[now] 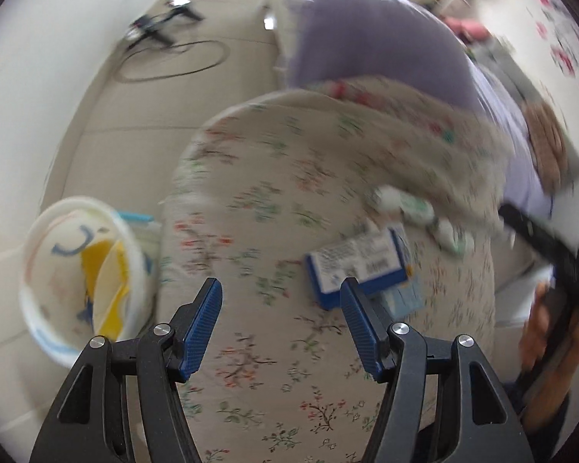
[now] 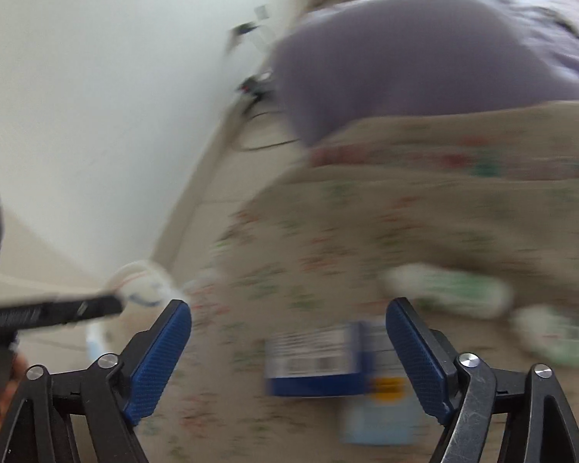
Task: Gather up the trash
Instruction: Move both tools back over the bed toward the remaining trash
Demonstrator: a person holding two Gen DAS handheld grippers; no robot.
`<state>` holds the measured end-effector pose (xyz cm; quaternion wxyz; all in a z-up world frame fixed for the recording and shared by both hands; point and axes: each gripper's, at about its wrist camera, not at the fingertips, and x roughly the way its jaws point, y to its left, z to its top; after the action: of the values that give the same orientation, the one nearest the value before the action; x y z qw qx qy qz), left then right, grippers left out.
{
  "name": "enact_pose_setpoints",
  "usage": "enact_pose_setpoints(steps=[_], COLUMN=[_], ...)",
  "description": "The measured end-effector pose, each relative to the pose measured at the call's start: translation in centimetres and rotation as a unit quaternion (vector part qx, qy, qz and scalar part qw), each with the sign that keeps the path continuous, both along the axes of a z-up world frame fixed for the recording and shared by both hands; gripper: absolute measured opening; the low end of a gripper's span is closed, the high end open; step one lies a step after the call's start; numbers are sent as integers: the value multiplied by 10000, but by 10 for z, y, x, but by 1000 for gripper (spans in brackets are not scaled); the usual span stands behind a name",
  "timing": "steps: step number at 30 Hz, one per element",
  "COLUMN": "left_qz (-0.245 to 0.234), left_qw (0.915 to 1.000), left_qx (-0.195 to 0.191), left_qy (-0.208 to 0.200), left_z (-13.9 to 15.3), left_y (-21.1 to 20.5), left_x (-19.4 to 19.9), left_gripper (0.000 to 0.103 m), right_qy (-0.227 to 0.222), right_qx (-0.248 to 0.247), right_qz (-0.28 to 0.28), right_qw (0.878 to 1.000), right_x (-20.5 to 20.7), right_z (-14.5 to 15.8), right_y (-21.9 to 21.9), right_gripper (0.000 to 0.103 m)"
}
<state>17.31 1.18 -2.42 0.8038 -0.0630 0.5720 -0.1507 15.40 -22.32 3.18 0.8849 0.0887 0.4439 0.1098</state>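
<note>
With the left gripper [image 1: 281, 320] and right gripper [image 2: 289, 355] both wide open and empty above the floral bed [image 1: 251, 200], best square the right one over the blue-and-white box [image 2: 312, 362] lying flat before closing, then carry it left to the white bin [image 1: 69, 270].

Motion blur smears the blue-and-white printed cardboard box [image 2: 316, 359] at 6 o'clock; its lettering is unreadable, as are the white-and-green bottles [image 2: 447, 289].

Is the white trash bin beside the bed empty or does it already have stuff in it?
Not empty. The white bin on the floor beside the floral bedspread holds yellow and blue scraps; how full, cannot tell.
</note>
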Motion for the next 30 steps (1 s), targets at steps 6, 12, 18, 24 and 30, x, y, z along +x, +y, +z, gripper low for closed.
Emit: enact_pose_setpoints(steps=[6, 12, 18, 24, 30], left_qz=[-1345, -2131, -2250, -1985, -1488], left_qw=[9857, 9620, 9497, 9519, 9703], left_qx=[979, 1630, 2104, 2224, 1779], left_qy=[-266, -499, -559, -711, -686], left_z=[-25, -50, -77, -85, -71], left_y=[-82, -116, -124, -127, -109], left_x=[-22, -33, -21, -4, 20], left_gripper=[70, 70, 70, 70, 57], right_qy=[551, 801, 910, 894, 1051], right_qx=[63, -152, -557, -794, -1709], right_qz=[-1374, -1233, -1116, -837, -121], right_qw=[9890, 9890, 9880, 9893, 9796], right_x=[6, 5, 1, 5, 22], right_z=[-33, -43, -47, -49, -78], right_y=[-116, -136, -131, -130, -119], right_gripper=[89, 89, 89, 89, 89])
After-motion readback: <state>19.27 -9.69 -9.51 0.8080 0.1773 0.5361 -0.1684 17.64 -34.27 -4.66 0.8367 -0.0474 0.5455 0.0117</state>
